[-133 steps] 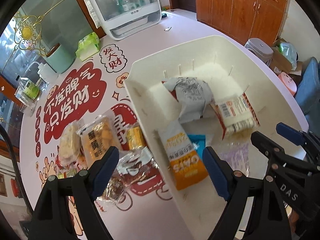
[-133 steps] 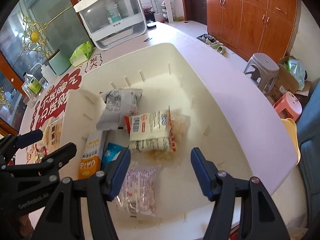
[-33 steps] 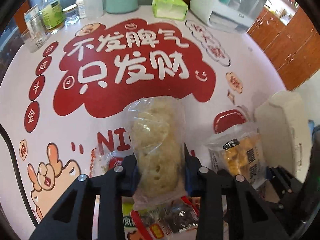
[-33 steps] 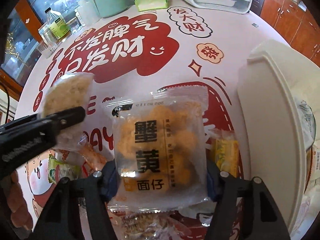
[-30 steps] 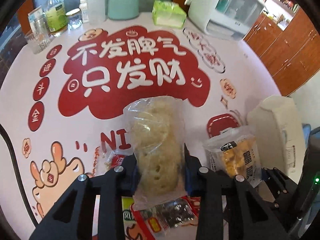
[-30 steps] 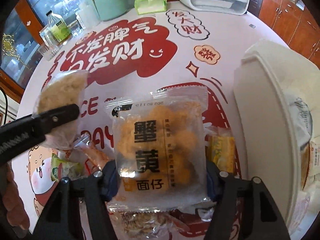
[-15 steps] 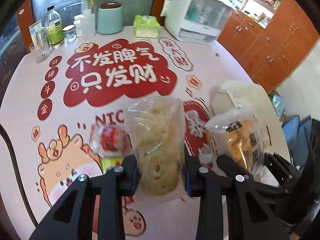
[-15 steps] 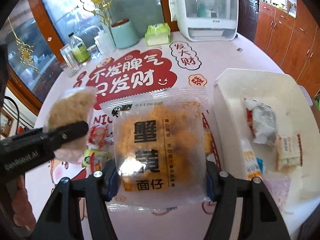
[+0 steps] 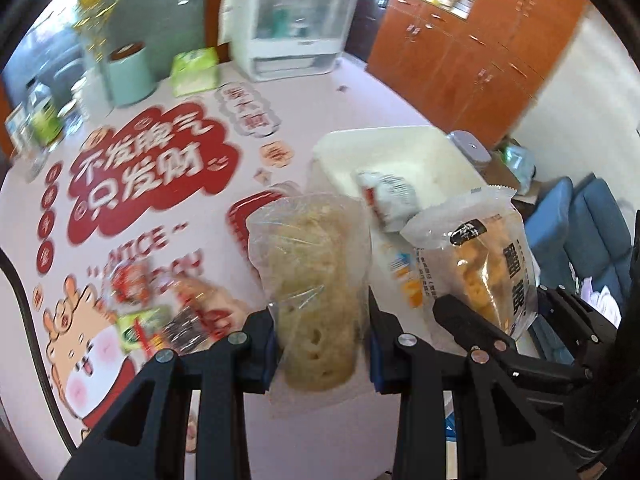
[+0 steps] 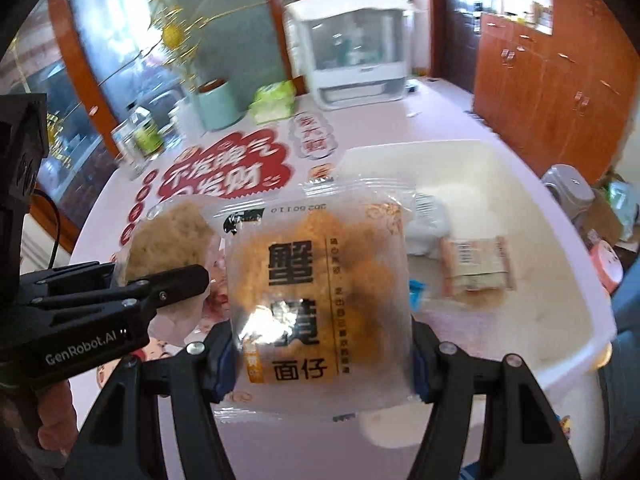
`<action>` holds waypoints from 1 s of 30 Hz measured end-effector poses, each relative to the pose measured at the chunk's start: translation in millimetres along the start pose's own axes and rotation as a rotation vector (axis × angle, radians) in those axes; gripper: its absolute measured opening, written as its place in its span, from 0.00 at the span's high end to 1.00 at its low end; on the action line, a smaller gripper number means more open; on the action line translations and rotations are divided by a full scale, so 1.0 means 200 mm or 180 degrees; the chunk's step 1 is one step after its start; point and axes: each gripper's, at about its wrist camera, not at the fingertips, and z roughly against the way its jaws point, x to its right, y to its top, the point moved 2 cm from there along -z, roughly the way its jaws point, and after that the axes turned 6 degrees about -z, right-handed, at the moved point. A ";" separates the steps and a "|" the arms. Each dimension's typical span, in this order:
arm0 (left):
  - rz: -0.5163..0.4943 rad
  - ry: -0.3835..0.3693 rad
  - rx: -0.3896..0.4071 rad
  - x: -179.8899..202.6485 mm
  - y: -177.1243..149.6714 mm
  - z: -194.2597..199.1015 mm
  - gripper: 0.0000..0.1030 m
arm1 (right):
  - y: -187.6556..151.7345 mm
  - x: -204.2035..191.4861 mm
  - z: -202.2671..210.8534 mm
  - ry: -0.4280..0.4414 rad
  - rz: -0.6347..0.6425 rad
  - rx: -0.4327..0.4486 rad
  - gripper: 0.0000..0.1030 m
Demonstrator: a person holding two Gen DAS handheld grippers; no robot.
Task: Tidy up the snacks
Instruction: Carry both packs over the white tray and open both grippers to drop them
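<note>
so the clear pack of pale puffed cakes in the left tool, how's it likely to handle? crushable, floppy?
Probably fairly stiff: the clear pack of puffed cakes stands upright above the left tool without drooping. Likely light for its size, since the cakes look airy and full of holes. Probably fragile too; the loose film crinkles at the grip, so a harder squeeze may crack them.
</note>
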 end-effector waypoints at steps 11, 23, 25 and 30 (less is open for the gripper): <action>-0.0325 0.0092 0.0165 0.44 0.29 -0.09 0.68 | 0.17 0.50 0.09 -0.0310 -0.0477 0.0247 0.34; -0.0346 0.0250 -0.0033 0.64 0.39 -0.32 0.68 | 0.23 0.77 -0.03 -0.0403 -0.0579 0.0093 0.33; -0.0333 0.0272 -0.0093 0.66 0.39 -0.35 0.68 | 0.23 0.79 -0.05 -0.0436 -0.0523 0.0042 0.32; -0.0326 0.0357 -0.0214 0.68 0.38 -0.43 0.68 | 0.20 0.83 -0.12 -0.0479 -0.0428 -0.0124 0.31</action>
